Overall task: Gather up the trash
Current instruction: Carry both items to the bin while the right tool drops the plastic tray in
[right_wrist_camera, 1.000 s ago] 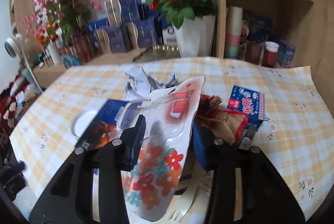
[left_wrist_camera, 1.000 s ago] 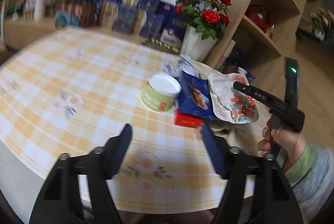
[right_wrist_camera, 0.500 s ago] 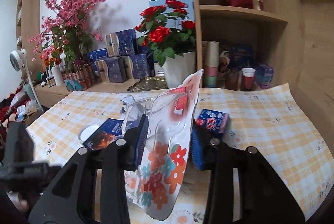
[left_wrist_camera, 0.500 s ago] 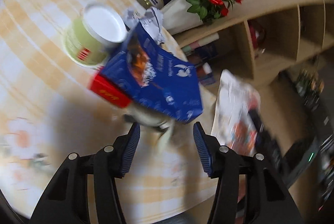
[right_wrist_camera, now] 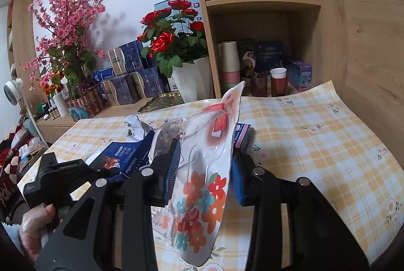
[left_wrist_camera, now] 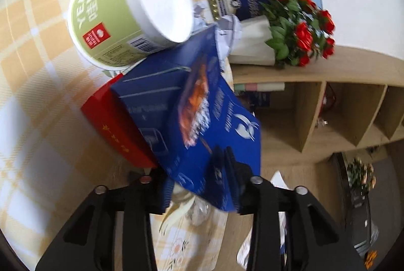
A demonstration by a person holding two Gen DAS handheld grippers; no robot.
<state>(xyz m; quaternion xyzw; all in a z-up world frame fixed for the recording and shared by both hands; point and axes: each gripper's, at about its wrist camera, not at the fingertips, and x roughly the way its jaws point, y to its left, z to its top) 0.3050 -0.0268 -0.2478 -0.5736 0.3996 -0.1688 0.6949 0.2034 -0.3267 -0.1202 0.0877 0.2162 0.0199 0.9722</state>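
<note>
My left gripper (left_wrist_camera: 199, 185) is closed around the corner of a blue coffee box (left_wrist_camera: 202, 119), which lies on a red box (left_wrist_camera: 113, 124) beside a green and white tub (left_wrist_camera: 131, 5) on the checked tablecloth (left_wrist_camera: 30, 119). Crumpled white paper (left_wrist_camera: 227, 30) lies behind the box. My right gripper (right_wrist_camera: 204, 170) is shut on a flowered blister package (right_wrist_camera: 202, 185) with a clear plastic front, held upright above the table. In the right wrist view the left gripper (right_wrist_camera: 63, 175) and the blue coffee box (right_wrist_camera: 121, 159) show at the left. A small blue packet (right_wrist_camera: 242, 134) lies behind the package.
A white pot of red roses (right_wrist_camera: 192, 78) stands at the table's far edge beside wooden shelves (right_wrist_camera: 262, 3) with cups and boxes. Blue boxes (right_wrist_camera: 136, 78) and pink flowers (right_wrist_camera: 65, 30) line the back counter. The tablecloth (right_wrist_camera: 315, 144) stretches to the right.
My left gripper moved in onto the trash pile and closed on the blue box corner. My right gripper lifted the flowered package higher off the table.
</note>
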